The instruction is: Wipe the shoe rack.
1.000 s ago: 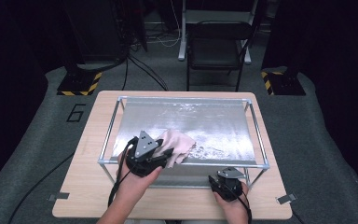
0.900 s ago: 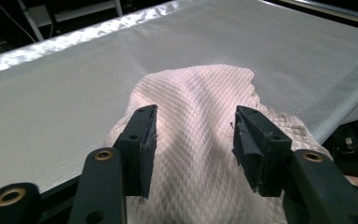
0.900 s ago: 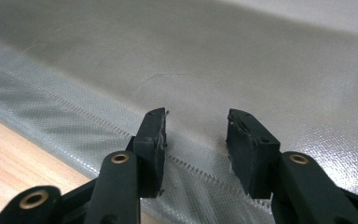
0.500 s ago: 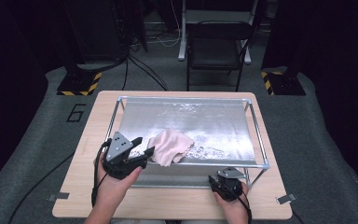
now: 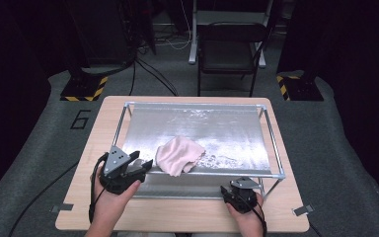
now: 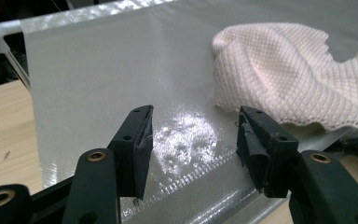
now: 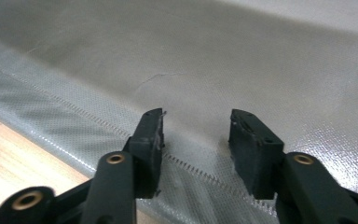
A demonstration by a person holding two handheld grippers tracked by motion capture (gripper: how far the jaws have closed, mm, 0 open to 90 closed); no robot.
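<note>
The cloth lies crumpled on the silver sheet stretched over the metal frame, near the sheet's front edge and left of its middle. The left gripper sits just left of the cloth, apart from it. Its jaws have just been opening and now stand wide with nothing between them; in the left gripper view the cloth rests beyond and to the right of the jaws. The right gripper waits at the front right of the frame, well apart from the cloth; its jaws have also just been opening and are empty over the sheet's hem. The cloth looks set down and released on the sheet. It remains bunched, so any spreading or folding looks still to be done.
</note>
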